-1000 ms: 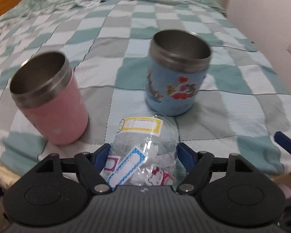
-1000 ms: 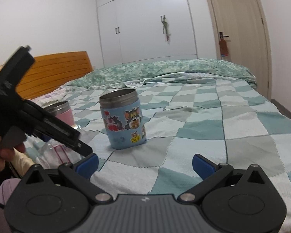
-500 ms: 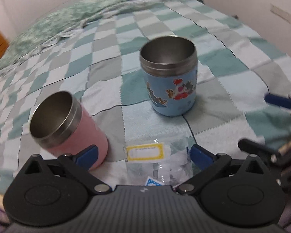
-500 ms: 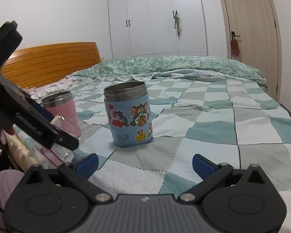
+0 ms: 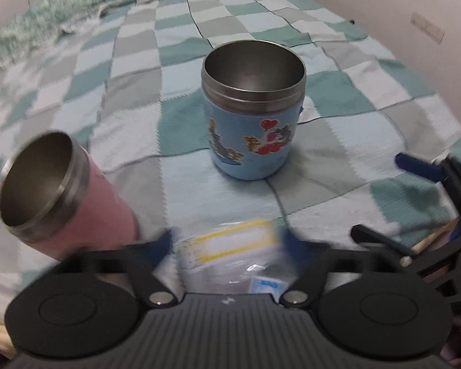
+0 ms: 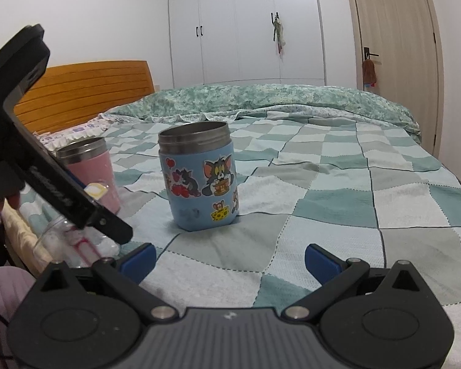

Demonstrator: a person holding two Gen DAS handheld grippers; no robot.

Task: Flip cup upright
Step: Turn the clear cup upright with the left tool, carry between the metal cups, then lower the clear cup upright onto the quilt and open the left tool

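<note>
Clear cup (image 5: 230, 252), stickered, at the near edge of the bed (image 5: 347, 141), between the fingers of the left gripper (image 5: 227, 241). Motion blur hides whether the jaws press its walls or only flank it, and whether it stands fully upright cannot be told.

Left: pink cup (image 5: 86, 215), steel mouth up, just beside the left finger. Risk: a sideways swing or a wide opening of the jaws would likely knock it, since the soft quilt gives it poor footing.

Centre: the clear cup looks thin and light. Risk: on this yielding surface so near the edge, an uneven release could tip it back over or roll it off the bed toward the person.

Beyond it: blue cup (image 5: 252, 141), upright, well apart from the clear cup, so forward room is limited only by this one obstacle.

Right: right gripper (image 6: 230, 259), jaws spread and empty, low over the quilt, near the left gripper's side. Risk: the two tools could collide if either drifts inward. Open quilt lies to the right and far behind the cups; the near edge leaves almost no margin
</note>
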